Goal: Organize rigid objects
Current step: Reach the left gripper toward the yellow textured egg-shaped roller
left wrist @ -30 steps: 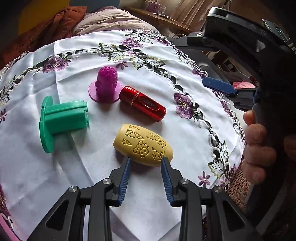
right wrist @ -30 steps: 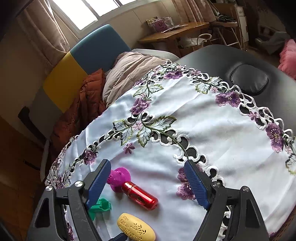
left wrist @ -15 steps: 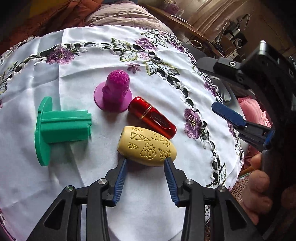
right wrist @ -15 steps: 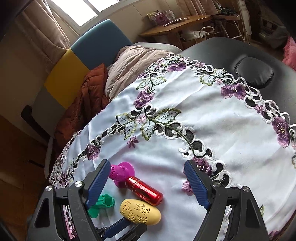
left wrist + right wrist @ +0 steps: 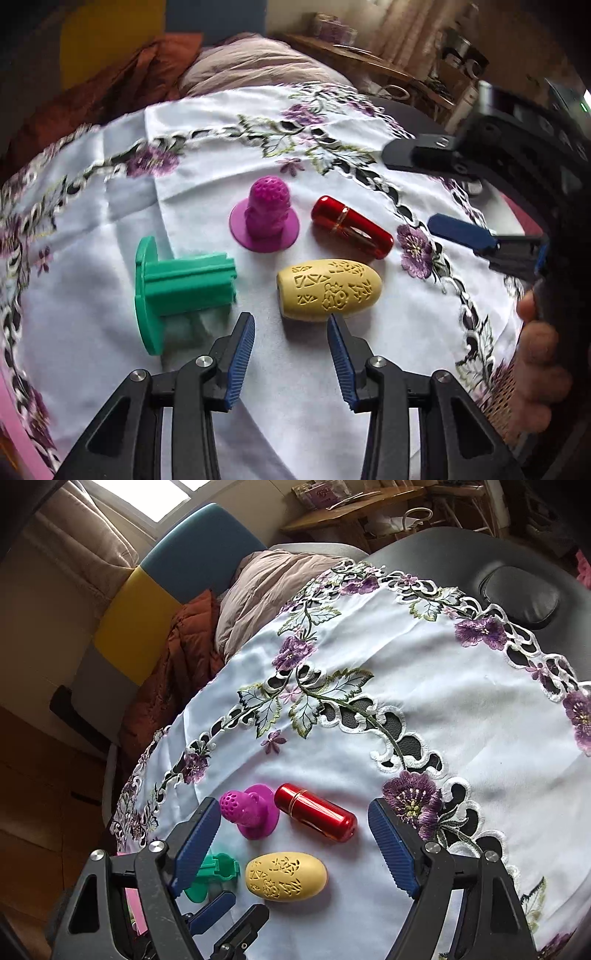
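While no brand or readable lettering shows anywhere, the yellow capsule (image 5: 328, 290) carries cut-out patterns that I cannot read as words. I have the left gripper (image 5: 291, 334) angled down at the bench, covered by a white embroidered cloth (image 5: 207, 158), and its jaws have just been opening; the blue fingers (image 5: 242, 352) now stand moderately apart with nothing between them. The yellow capsule lies just beyond their tips, nearer the right finger and not touching it that I can see. The green flanged piece (image 5: 177, 291) lies on its side beyond the left finger, the magenta knob (image 5: 264, 218) stands upright on its disc farther out, and the red cylinder (image 5: 351, 227) lies beside it, beyond the capsule.

I hold the right gripper (image 5: 291, 814) also tilted downward, fingers (image 5: 391, 845) wide and empty. Between them, from its view, sit the knob (image 5: 249, 814), the red cylinder (image 5: 316, 812) and, nearer, the capsule (image 5: 286, 877); the green piece (image 5: 212, 877) is half hidden behind the left finger.

Only the left view shows the person's hand (image 5: 539, 373) gripping the right tool's handle. Only the right view shows the black padded surface (image 5: 461, 565) beyond the cloth and the blue and yellow chair (image 5: 162, 576).
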### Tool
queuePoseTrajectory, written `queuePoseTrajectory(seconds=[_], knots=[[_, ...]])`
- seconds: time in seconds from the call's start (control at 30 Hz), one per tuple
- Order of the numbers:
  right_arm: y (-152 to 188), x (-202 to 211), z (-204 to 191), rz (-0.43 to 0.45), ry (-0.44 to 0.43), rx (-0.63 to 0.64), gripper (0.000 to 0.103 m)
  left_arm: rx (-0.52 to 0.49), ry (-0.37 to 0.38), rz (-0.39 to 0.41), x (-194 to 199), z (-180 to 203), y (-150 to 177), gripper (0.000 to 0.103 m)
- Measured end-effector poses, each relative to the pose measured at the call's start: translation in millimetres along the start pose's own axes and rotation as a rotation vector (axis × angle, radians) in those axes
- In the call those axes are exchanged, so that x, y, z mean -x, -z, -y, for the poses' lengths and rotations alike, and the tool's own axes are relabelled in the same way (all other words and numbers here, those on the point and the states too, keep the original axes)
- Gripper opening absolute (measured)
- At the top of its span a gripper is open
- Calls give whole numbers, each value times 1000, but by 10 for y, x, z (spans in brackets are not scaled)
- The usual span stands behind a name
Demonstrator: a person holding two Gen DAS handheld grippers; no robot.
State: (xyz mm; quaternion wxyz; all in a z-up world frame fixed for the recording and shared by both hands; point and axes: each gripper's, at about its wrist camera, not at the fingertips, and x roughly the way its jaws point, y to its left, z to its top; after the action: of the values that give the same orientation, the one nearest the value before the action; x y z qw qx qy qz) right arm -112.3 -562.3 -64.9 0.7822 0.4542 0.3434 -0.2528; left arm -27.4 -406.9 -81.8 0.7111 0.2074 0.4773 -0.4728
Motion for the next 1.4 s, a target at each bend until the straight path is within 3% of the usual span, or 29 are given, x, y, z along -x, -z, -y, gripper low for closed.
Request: queuePoseTrajectory(seconds=[0.1,0.17,0.3,0.37,0.57,0.83,0.9,0.97,1.03,1.3,1.4], knots=[[-12,5,22,-1,0,-14,83,-276,-42,35,58,237,15,45],[-19,8,22,0,2,-14,83,-396,-61,44,63,321,8,51],[-33,22,52,7,5,-30,83,-500,-46,28,6,365,-85,52],[-40,26,79,6,2,-46,83,-538,-36,16,-36,386,-120,61],[-53,20,128,3,-6,-77,83,-622,-5,-21,-177,460,-207,67],[-62,11,175,1,-4,-99,83,-637,28,-71,-383,524,-224,66],[-64,7,179,0,-4,-101,83,-620,11,-85,-407,507,-213,59],[-61,7,176,3,4,-99,83,-581,23,-77,-398,461,-208,42],[-61,1,172,4,8,-95,83,-542,24,-71,-364,411,-181,34],[-53,-20,170,1,40,-82,83,-391,78,-88,-179,251,8,32],[-47,-30,168,-4,47,-80,83,-365,104,-113,-128,222,60,36]])
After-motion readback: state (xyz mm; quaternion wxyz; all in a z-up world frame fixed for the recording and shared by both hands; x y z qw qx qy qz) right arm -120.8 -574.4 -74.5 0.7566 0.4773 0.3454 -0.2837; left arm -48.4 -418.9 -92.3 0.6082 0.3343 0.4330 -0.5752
